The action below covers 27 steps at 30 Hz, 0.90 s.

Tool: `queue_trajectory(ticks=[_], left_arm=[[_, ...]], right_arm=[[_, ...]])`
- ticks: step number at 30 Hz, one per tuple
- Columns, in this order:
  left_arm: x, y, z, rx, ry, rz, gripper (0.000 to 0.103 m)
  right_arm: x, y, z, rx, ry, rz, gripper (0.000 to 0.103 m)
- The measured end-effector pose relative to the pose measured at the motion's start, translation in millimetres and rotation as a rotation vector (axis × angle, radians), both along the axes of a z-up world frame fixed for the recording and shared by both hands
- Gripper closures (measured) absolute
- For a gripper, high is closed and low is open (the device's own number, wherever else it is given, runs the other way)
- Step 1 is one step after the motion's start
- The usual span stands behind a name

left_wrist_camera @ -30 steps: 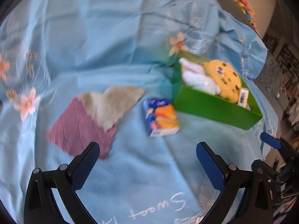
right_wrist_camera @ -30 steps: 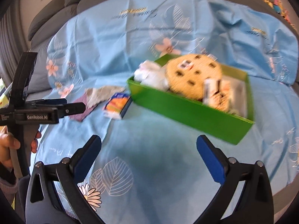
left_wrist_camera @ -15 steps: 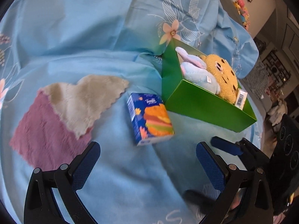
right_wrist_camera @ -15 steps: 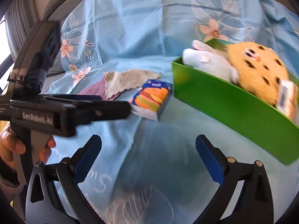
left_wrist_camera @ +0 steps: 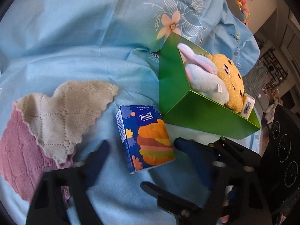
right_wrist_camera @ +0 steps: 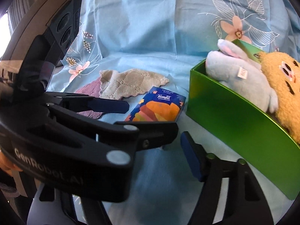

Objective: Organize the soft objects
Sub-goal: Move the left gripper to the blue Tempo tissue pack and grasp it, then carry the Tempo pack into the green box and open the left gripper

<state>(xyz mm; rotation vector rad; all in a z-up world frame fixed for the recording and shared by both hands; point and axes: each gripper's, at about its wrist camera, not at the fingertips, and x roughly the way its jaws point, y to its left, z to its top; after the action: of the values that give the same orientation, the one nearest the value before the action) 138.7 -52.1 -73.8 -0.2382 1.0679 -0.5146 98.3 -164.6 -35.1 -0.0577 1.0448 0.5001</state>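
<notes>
Tissue pack [left_wrist_camera: 148, 138] lies on the blue sheet [left_wrist_camera: 65, 37] between the left gripper [left_wrist_camera: 139, 150]'s half-closed jaws, which have just been closing, untouched; beside it a green box [left_wrist_camera: 196, 110] holds a plush rabbit [left_wrist_camera: 204, 75] and a cookie plush [left_wrist_camera: 232, 80]. From the right wrist, the right gripper [right_wrist_camera: 168, 146], also just closing, grasps nothing; folded cloths [right_wrist_camera: 129, 84] lie behind.

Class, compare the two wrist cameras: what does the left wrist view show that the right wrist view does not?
Only the left wrist view shows the barcoded packet at the far end of the green box, and shelves in the room behind. Only the right wrist view shows the daisy print on the blue sheet. Both show the Tempo tissue pack, grey cloth over purple cloth, rabbit plush and cookie plush.
</notes>
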Motion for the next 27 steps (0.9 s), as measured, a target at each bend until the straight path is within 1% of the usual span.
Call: queue_trajectory(ticks=[1,3,5,8,9,10,14,19,23,27], left_arm=[[1.5,-0.3,-1.7,-0.002,0.01,-0.004,0.044],[4.7,-1.4,-5.5,0.006,0.026,-0.006,0.044],[4.9,-1.7,-7.0,0.003,0.025,-0.006,0.044],[3.8,-1.3,-7.3,0.001,0.026,-0.006,0.048],[2.2,-1.1,-6.6,0.003,0.021,-0.006,0.048],[1.7,-1.4,-5.6,0.006,0.017,-0.005,0.048],[-10.2,-1.3,0.7,0.015,-0.002,-0.005,0.048],[-34.2,0.1,19.6,0.034,-0.054,-0.006,0.048],[-51.9,-3.4,45.8,0.054,-0.122,-0.016,0.048],[-55.9,-20.6,74.4,0.066,-0.185,-0.04,0.048]], right_arm=[[0.4,0.3,-1.3,-0.002,0.002,0.002,0.043],[2.2,1.2,-3.7,-0.003,0.004,0.008,0.054],[3.2,2.3,-5.5,-0.014,0.002,0.007,0.056],[4.3,0.2,-7.4,-0.015,0.006,0.0,0.063],[3.6,-0.8,-7.4,-0.011,0.007,-0.004,0.067],[1.9,-1.4,-6.9,-0.006,0.007,-0.002,0.068],[-9.2,-0.7,-2.1,0.0,-0.01,0.004,0.07],[-29.5,-0.9,16.6,0.032,-0.051,0.011,0.071],[-43.2,-2.5,38.1,0.056,-0.108,0.007,0.071],[-48.6,-17.0,64.7,0.064,-0.173,-0.024,0.071]])
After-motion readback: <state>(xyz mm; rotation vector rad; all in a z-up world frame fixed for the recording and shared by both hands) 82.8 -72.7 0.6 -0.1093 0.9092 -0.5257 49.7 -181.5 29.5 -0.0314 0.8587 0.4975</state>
